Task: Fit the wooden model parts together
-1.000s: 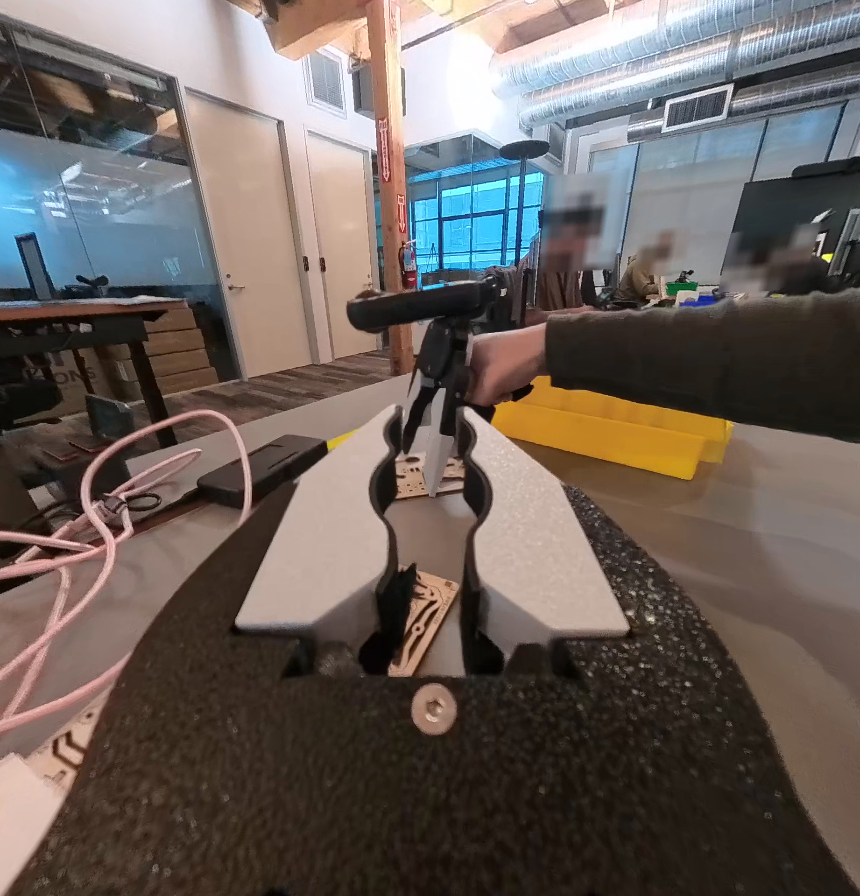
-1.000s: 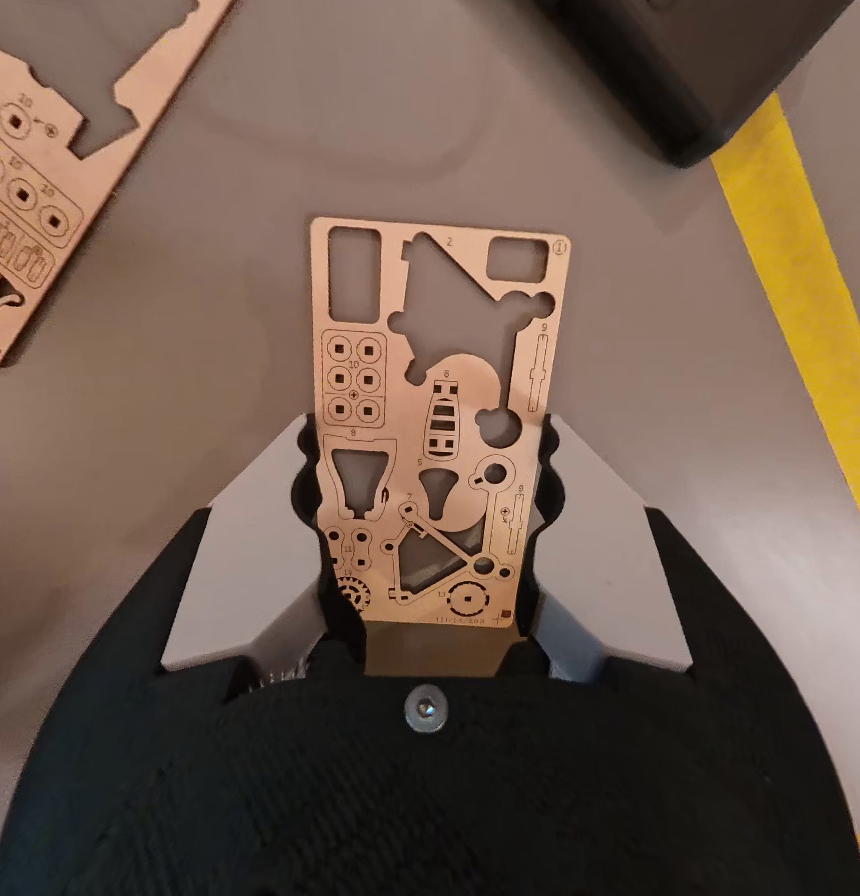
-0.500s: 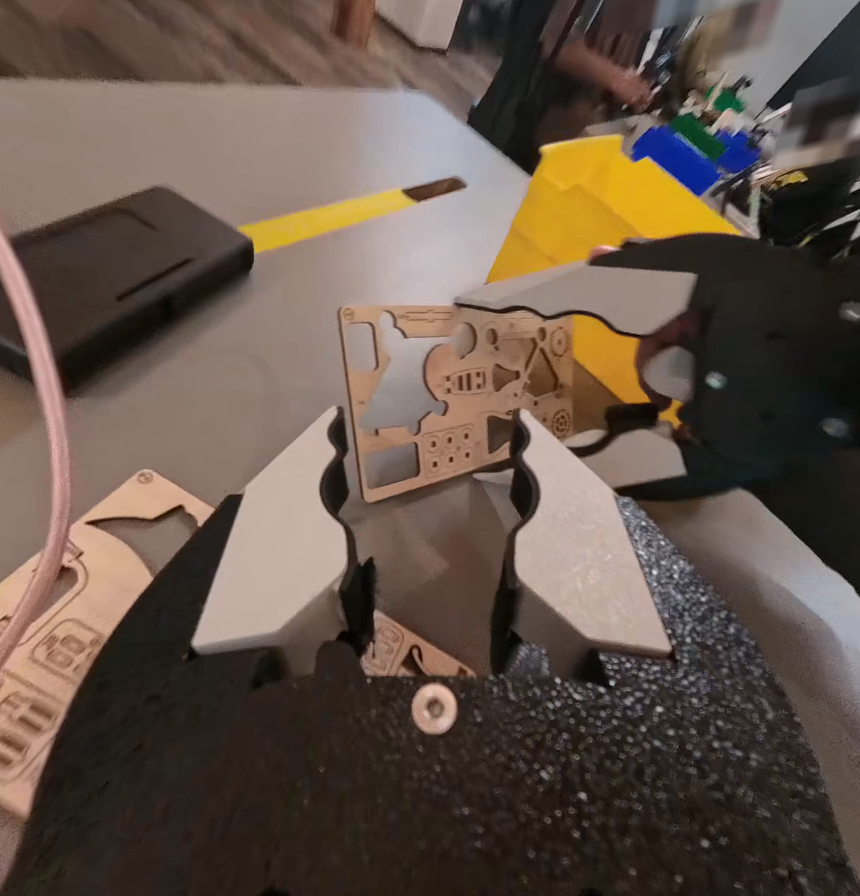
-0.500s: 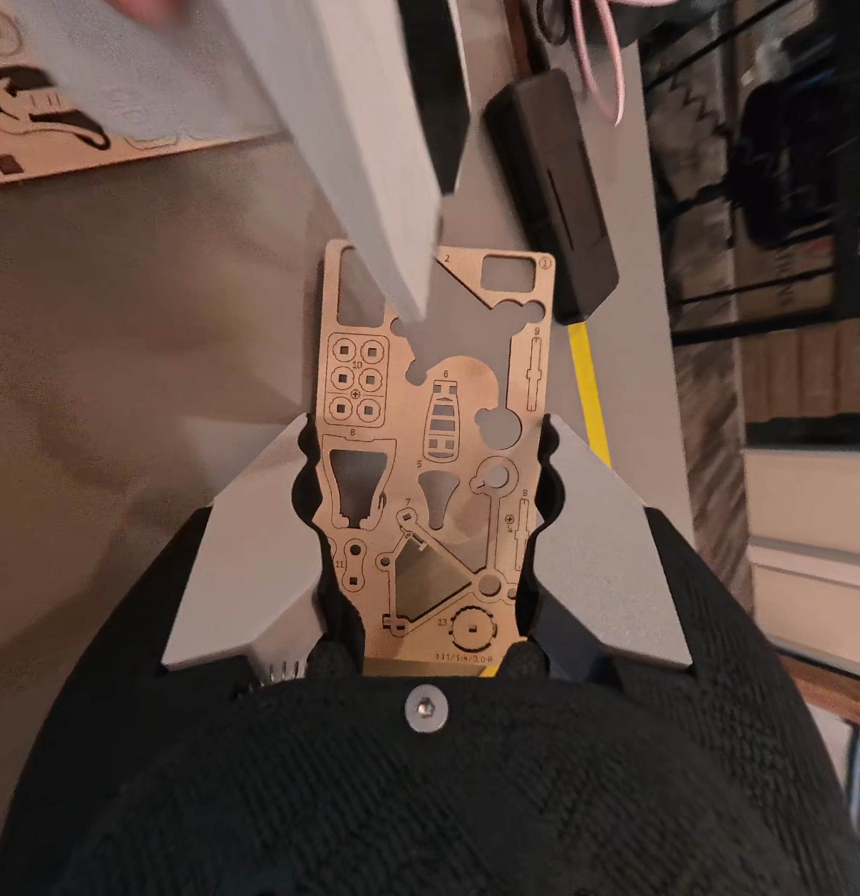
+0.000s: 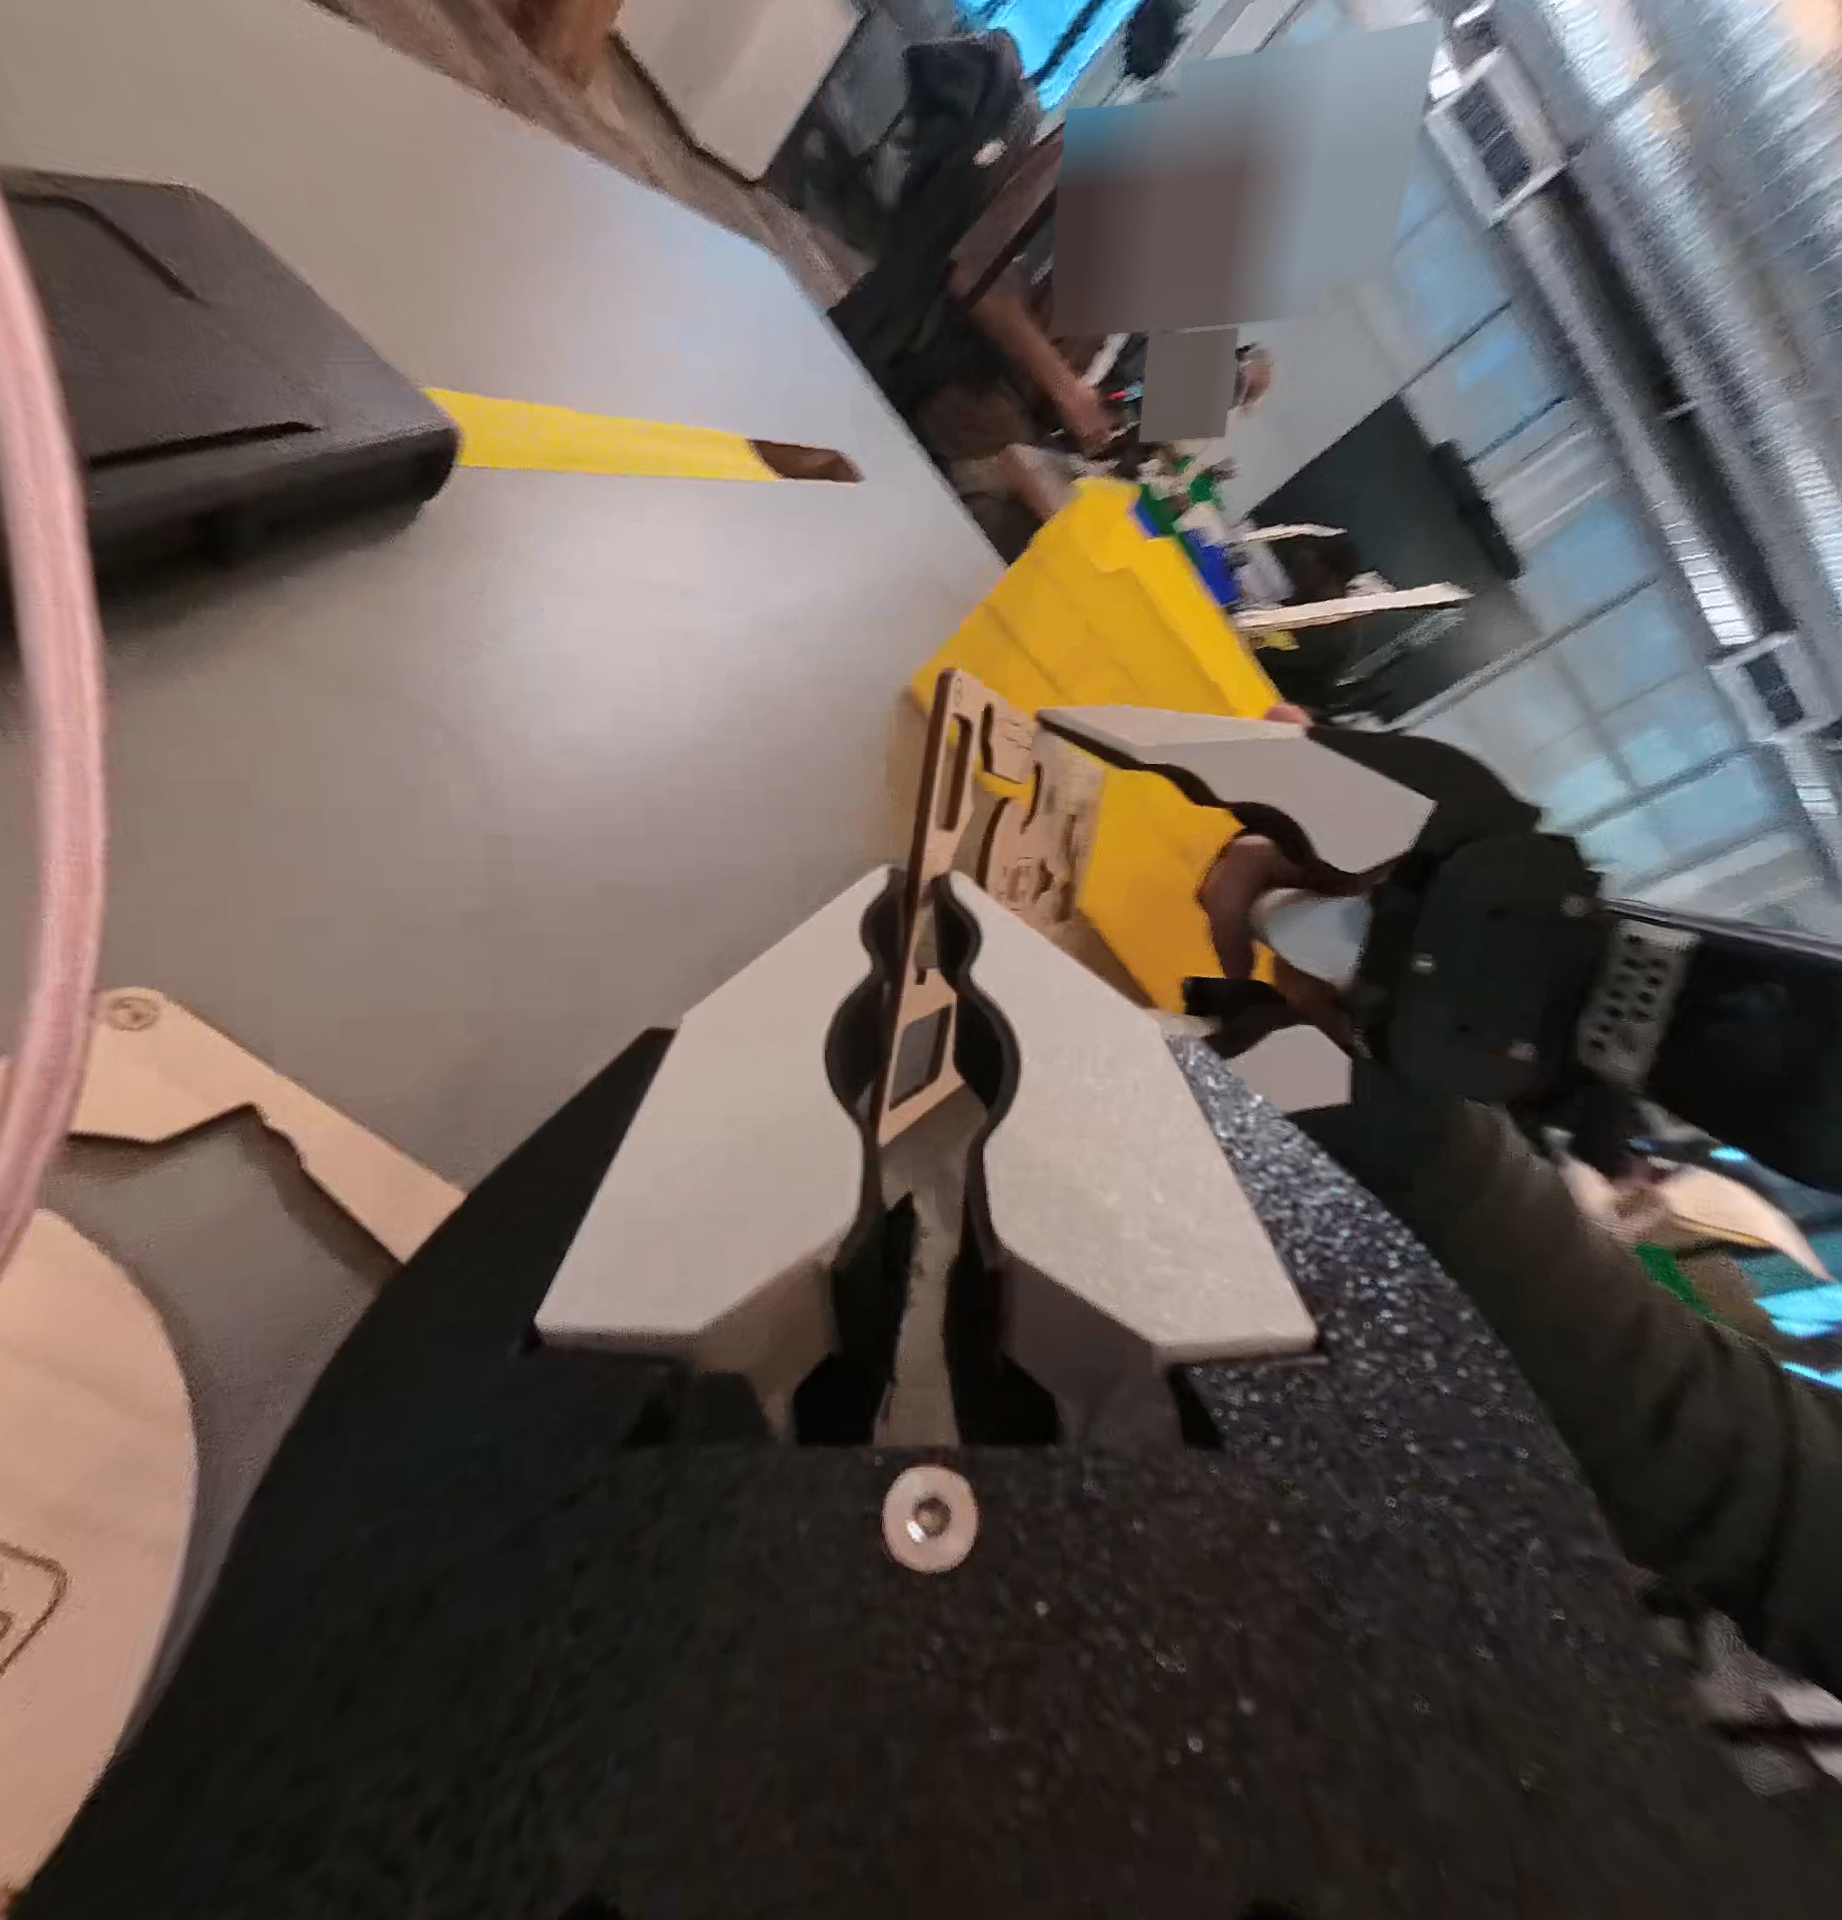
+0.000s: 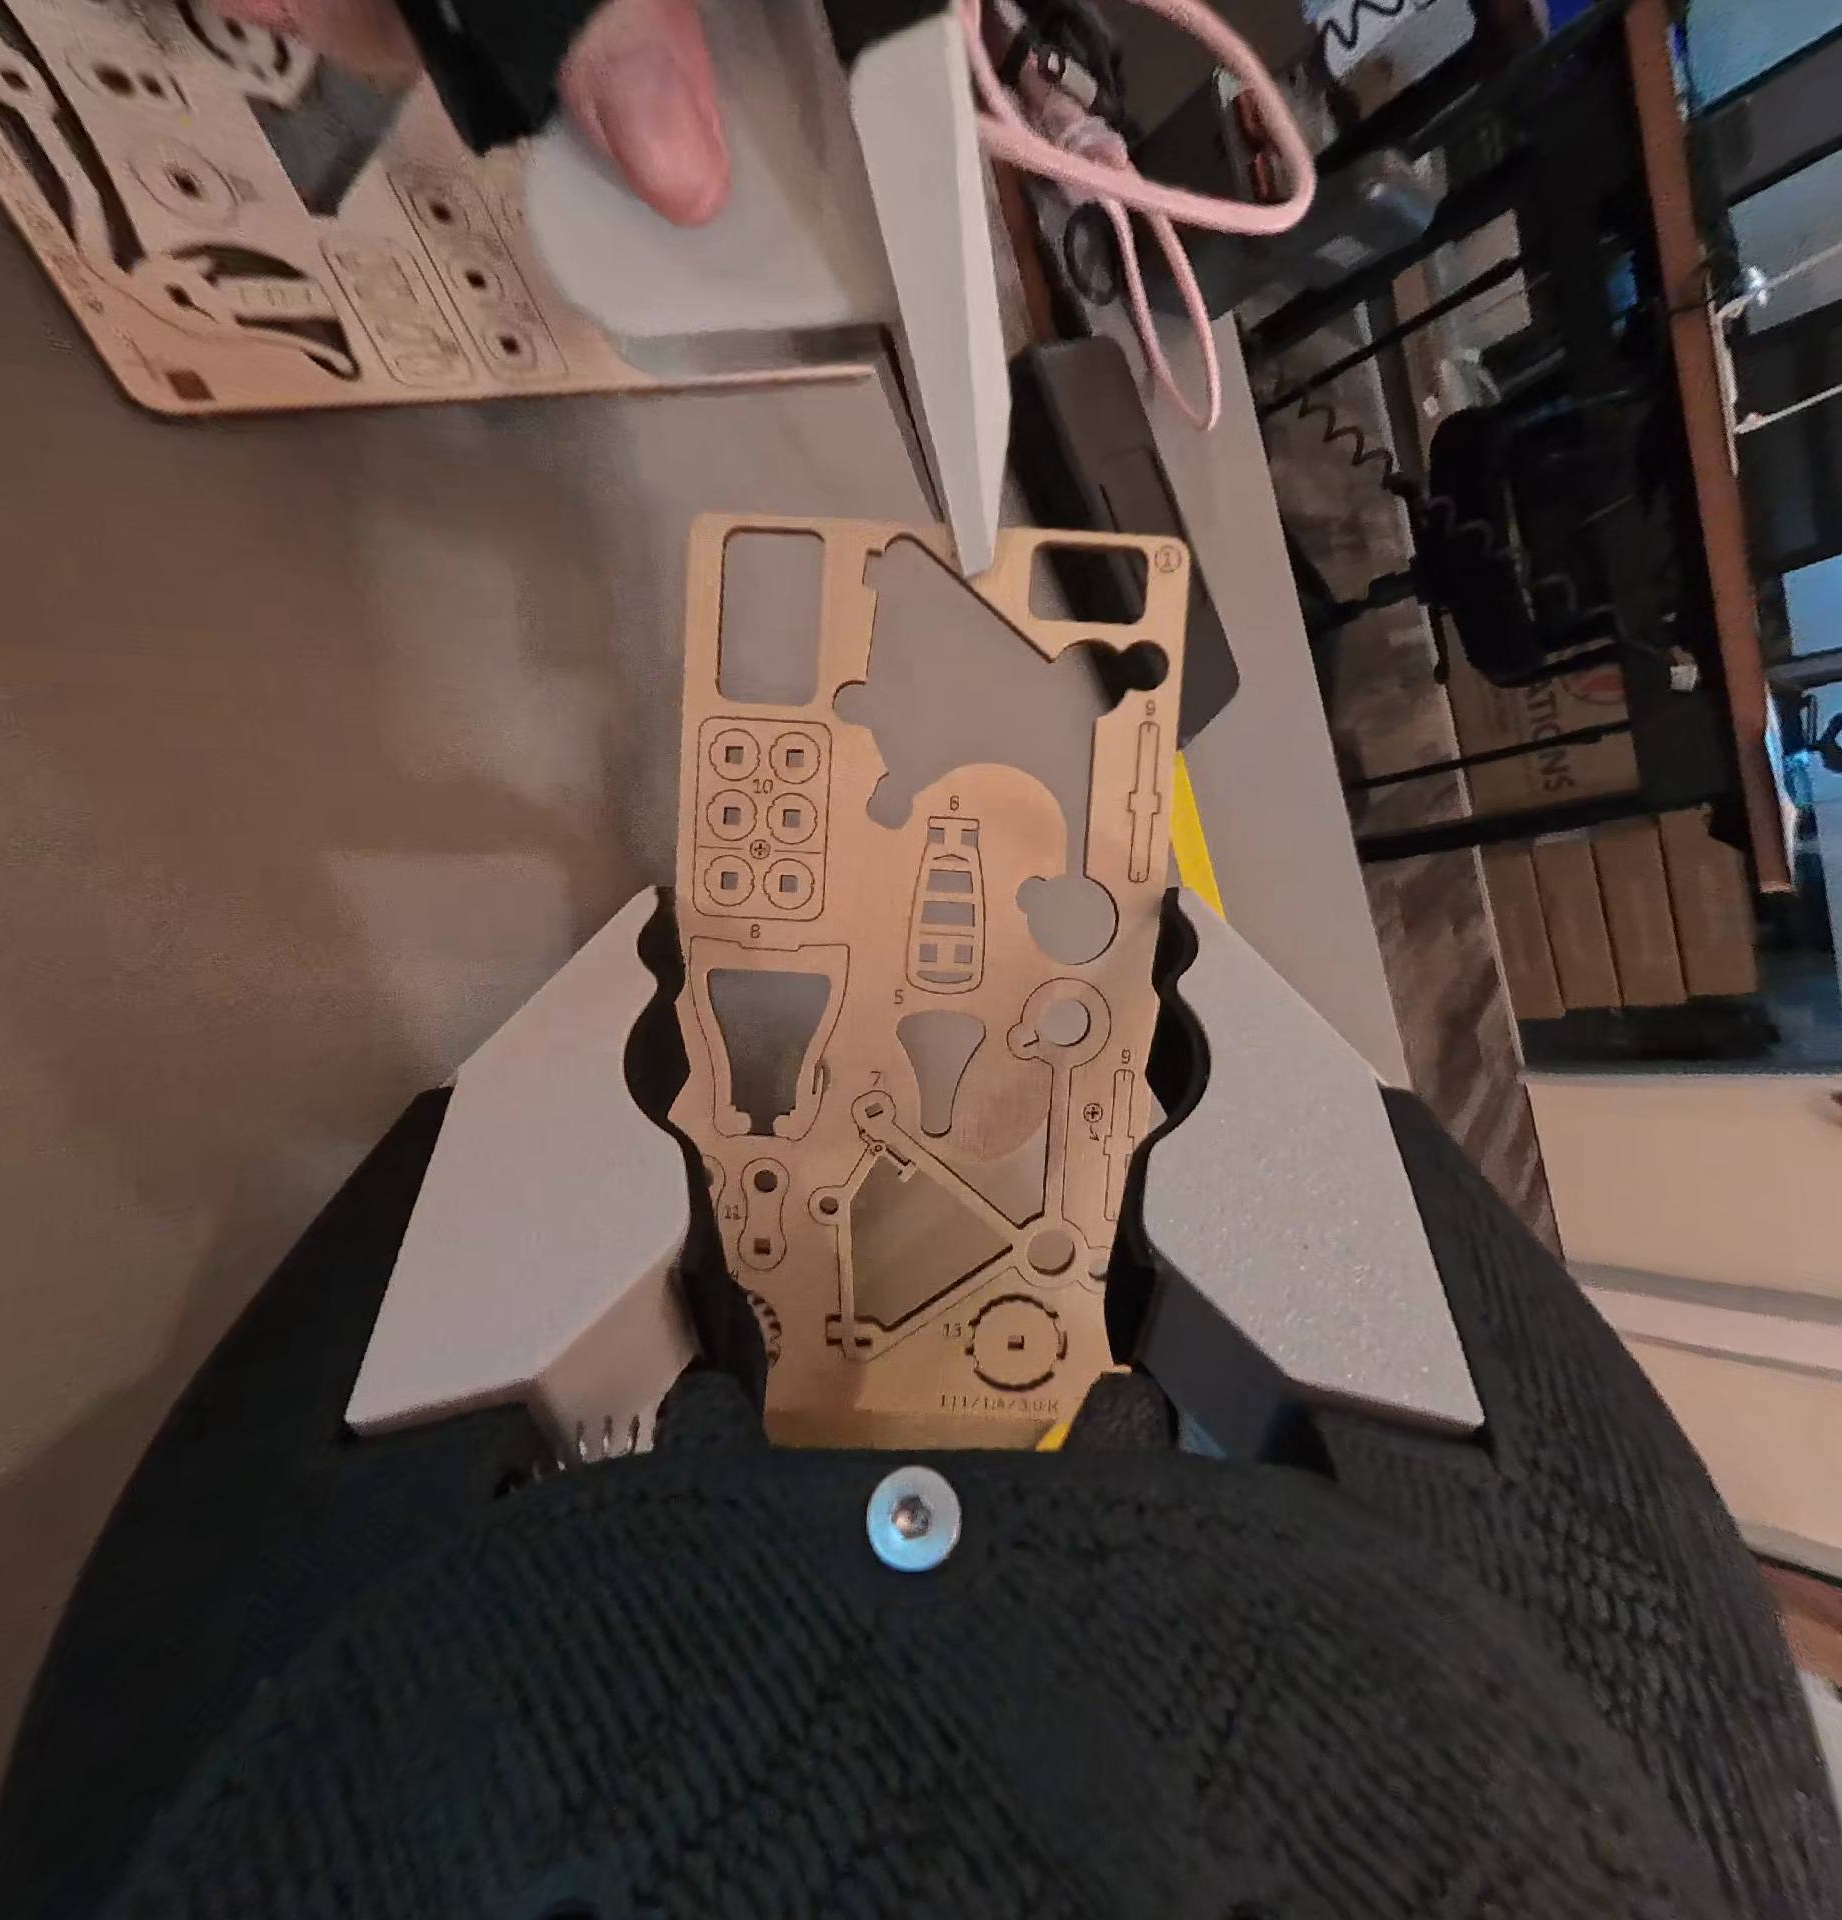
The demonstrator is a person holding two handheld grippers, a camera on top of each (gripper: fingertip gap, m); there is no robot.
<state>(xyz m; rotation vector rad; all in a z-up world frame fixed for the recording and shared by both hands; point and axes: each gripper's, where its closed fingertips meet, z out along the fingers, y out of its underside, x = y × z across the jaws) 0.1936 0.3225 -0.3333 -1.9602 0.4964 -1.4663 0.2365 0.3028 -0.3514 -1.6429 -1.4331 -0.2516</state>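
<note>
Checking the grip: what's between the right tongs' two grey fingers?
In the right wrist view, the flat laser-cut wooden parts sheet sits between them, its edges against both fingers.

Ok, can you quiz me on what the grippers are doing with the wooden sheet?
1. True or false: the right gripper holds the sheet by its two long edges.
2. What colour is the cable? A pink, B green, C blue.
3. Fill in: the second sheet lies flat on the grey ___.
Key: 1 true. 2 A. 3 table.
</note>
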